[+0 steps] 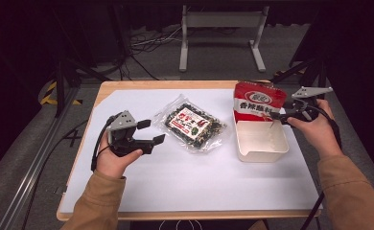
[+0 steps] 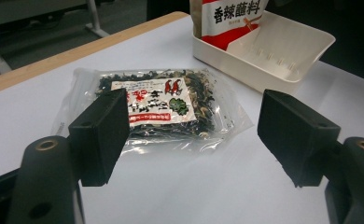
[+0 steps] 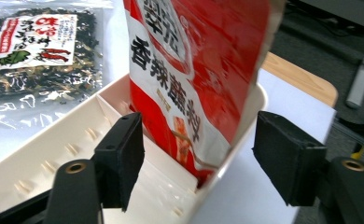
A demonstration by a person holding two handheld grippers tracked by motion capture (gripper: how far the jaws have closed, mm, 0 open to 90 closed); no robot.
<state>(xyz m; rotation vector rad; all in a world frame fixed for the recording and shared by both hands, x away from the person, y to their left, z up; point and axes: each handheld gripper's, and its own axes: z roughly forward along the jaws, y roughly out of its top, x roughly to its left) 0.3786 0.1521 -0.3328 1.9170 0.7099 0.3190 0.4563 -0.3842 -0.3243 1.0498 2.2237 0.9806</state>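
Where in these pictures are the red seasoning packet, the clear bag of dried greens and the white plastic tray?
Red seasoning packet point(image 1: 258, 101): high view, on its printed front.
Clear bag of dried greens point(image 2: 154, 100): left gripper view, on its label.
White plastic tray point(image 1: 264, 152): high view, on its near wall.

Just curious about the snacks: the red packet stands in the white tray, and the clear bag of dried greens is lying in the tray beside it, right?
Not quite. The red packet does stand in the white tray, but the clear bag of dried greens lies on the white sheet outside it, as the high view shows.
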